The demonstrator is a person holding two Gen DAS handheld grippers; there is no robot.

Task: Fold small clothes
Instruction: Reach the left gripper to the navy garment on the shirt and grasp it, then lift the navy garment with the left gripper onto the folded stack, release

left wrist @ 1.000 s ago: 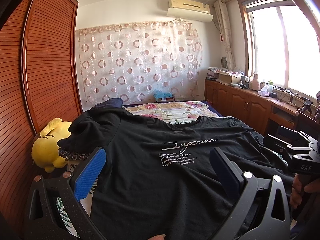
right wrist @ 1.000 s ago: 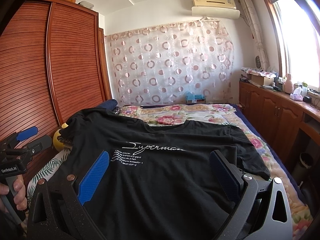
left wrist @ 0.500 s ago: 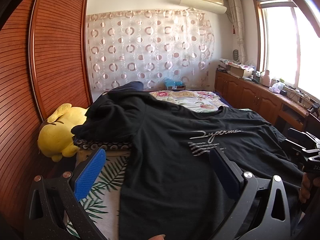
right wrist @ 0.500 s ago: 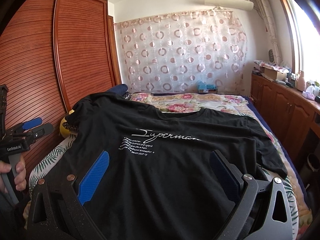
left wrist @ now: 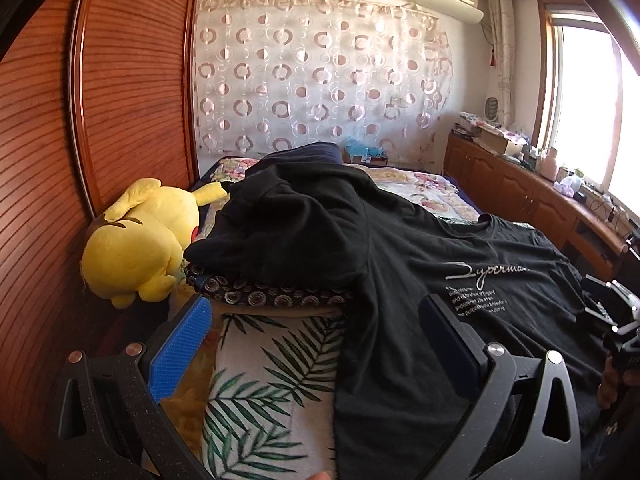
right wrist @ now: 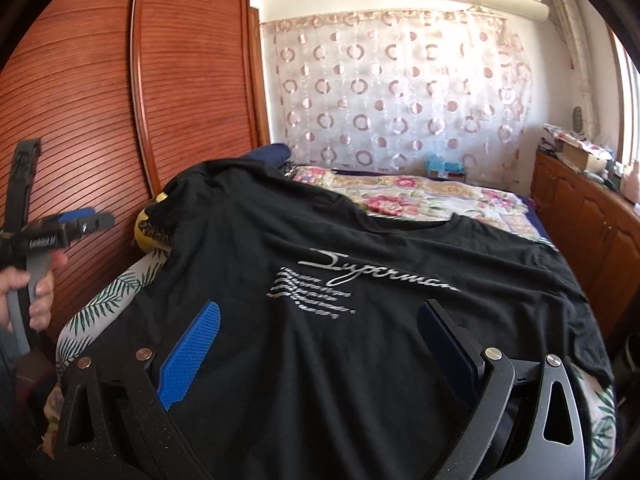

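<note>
A sunlit bedroom: the black T-shirt (right wrist: 352, 320) lies spread across the bed (left wrist: 264, 384). The left claw (left wrist: 316, 344) has swung toward the shirt's lower-left edge; both claws gape wide, empty, folding unstarted.

Ahead of my right claw (right wrist: 316, 344) lies matt black cloth, the T-shirt (right wrist: 320, 280); left of it, glossy ribbed wood, the wardrobe (right wrist: 100, 100); my pads (right wrist: 192, 352) look textured blue.

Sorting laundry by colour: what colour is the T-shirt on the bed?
Black T-shirt with silver-white lettering, clearest in the right wrist view.
</note>
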